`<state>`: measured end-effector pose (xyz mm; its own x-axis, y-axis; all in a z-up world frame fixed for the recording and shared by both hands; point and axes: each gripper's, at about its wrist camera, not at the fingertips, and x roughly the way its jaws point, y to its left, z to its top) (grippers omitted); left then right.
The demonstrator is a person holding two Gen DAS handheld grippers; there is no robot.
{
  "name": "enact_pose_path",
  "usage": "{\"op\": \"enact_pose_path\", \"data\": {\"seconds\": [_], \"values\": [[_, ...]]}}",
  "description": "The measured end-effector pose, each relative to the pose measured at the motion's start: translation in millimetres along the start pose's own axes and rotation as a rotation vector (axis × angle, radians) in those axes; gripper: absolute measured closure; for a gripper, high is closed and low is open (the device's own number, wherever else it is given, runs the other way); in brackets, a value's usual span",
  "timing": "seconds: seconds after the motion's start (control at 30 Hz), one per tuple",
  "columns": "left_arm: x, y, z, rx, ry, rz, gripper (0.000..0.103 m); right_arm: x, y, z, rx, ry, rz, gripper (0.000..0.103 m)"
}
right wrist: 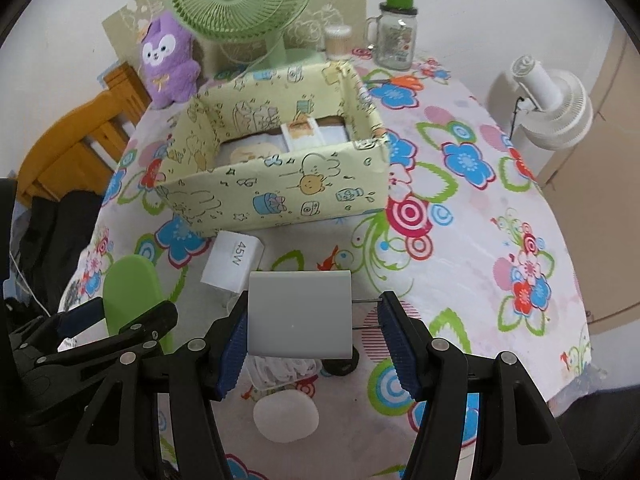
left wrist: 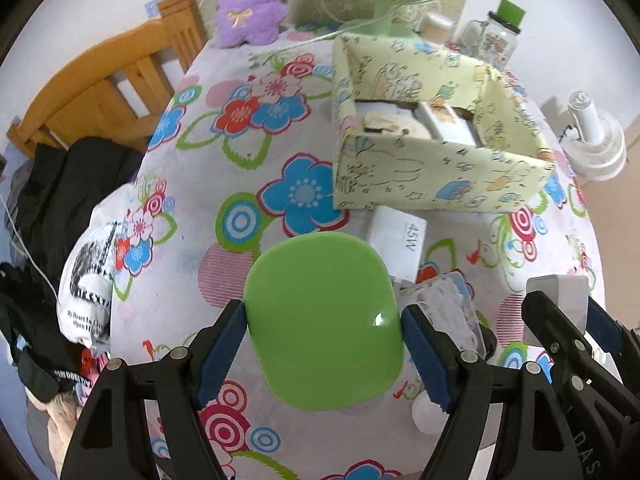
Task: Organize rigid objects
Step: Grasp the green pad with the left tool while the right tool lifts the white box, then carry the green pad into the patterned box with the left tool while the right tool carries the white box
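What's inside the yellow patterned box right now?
Inside the yellow patterned box lie a few flat white packages, one showing a cartoon print. The near wall hides the rest of the floor.

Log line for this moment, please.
left tool: shut on green case | right tool: shut on grey charger | yellow box: ahead

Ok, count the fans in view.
2: a green fan on the table behind the patterned box, and a white fan off the table's right side.
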<state>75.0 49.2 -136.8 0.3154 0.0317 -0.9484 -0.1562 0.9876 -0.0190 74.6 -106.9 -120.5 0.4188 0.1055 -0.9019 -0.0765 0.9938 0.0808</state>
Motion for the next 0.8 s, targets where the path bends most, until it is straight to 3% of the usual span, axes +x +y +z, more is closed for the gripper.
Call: {"op": "enact_pose_path", "data": {"seconds": [0.37,0.8], "values": [[-29,-3,2,0.048,-0.069,-0.022,0.023,-26,-4,0,0.042,-0.046,-0.011,0.039],[-47,-16,21,0.035,-0.138,-0.004,0.023,-35,-13,27,0.01,-0.085,0.009,0.039]]}}
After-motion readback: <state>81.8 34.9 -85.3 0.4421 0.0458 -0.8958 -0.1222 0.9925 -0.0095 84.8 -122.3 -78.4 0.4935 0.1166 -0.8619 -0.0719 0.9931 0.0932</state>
